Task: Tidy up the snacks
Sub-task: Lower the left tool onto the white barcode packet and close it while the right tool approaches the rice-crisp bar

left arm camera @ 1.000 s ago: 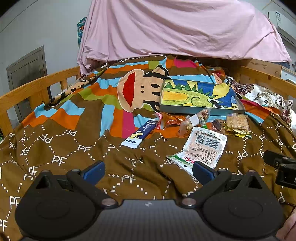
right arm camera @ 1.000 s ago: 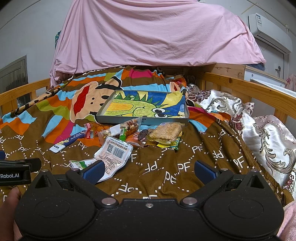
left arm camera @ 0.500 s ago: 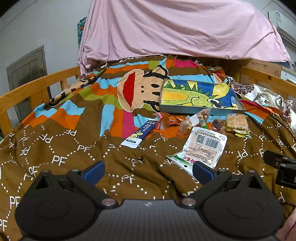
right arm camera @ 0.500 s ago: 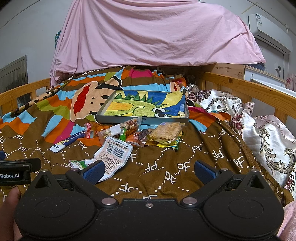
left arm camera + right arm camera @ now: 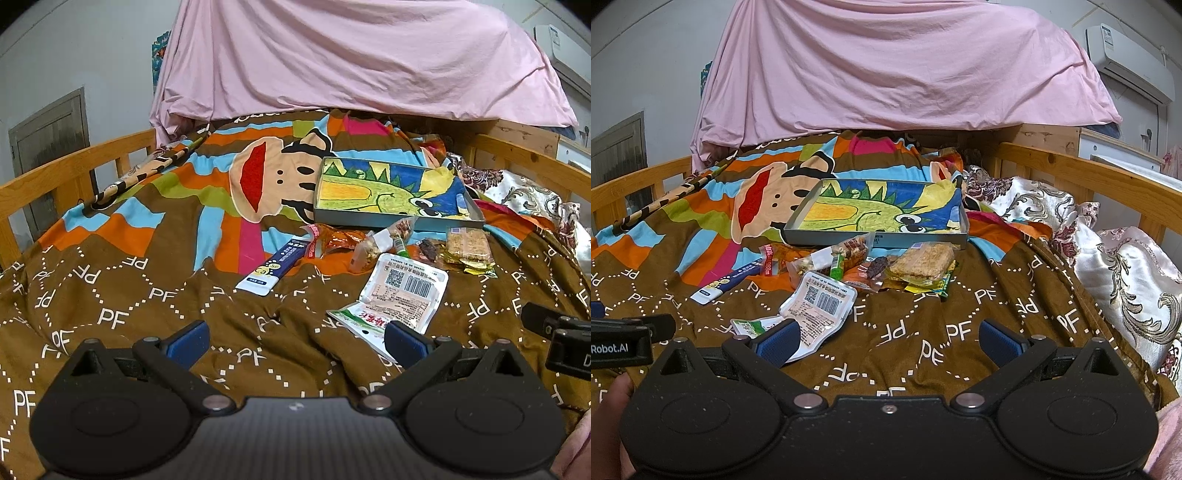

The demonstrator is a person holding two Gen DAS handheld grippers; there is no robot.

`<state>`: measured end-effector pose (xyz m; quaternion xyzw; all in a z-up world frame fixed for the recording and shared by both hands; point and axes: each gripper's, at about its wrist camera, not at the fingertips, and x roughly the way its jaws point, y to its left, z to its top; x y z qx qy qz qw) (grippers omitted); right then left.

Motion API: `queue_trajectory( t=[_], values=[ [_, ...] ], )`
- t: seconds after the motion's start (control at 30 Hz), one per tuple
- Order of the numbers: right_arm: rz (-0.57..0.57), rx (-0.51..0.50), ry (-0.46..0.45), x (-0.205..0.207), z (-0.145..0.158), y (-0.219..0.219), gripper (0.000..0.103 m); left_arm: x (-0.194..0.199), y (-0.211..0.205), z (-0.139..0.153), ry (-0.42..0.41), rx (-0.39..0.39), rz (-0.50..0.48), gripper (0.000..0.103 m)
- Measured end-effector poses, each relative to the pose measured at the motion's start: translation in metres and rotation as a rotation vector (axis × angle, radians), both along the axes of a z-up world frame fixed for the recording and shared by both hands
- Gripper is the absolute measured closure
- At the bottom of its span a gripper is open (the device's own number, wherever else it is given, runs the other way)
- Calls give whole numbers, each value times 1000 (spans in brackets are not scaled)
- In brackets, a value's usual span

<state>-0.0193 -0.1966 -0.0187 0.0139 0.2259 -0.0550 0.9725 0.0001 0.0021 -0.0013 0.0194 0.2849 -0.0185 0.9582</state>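
- Hovering low over the bed's brown "PF" quilt (image 5: 122, 266), the left claw (image 5: 295, 338) has its blue-padded fingers (image 5: 186, 341) spread wide with nothing between them.
- The right claw (image 5: 888, 338) is likewise spread wide and empty; its left pad sits in front of the white barcode pouch (image 5: 822, 304) in that view, and contact cannot be told.
- A shallow tray (image 5: 397, 219) lined with a crayon dinosaur drawing rests on the quilt beyond the snacks, with no snacks inside it.
- The snacks lie in a loose cluster just in front of the tray: a blue stick sachet (image 5: 275, 267) furthest left, an orange wrapper (image 5: 338, 240), a clear nut-mix packet (image 5: 831, 258), a dark dried-fruit piece (image 5: 877, 266), and a granola bar (image 5: 921, 260) on yellow-green wrappers.
- A green-and-white sachet (image 5: 753, 326) lies just beside the barcode pouch, nearest the claws.
- A pink sheet (image 5: 886, 66) drapes the far end of the wooden bed frame (image 5: 1071, 171).
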Motion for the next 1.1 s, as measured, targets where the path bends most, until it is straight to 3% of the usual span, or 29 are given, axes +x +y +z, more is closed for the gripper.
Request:
queue_trajectory(
  t=[0.23,0.33,0.5,0.67,0.77,1.1],
  values=[
    [-2,31,3,2,1,-2,0,7,1,10,-7,-24,-41,0],
    [5,44,-2,8,6,-4,0,17,-4,12,-19,5,-72,0],
    [102,46,-43,23,14,-12,1,37,-12,11,-29,31,-85,0],
    [197,-36,-88,37,19,-20,0,63,-16,10,-31,11,-166,0],
    [218,-70,-69,52,17,-26,1,76,-22,6,-28,5,-258,0],
    [152,168,110,100,-5,-69,0,111,-58,-35,66,97,-463,0]
  ],
)
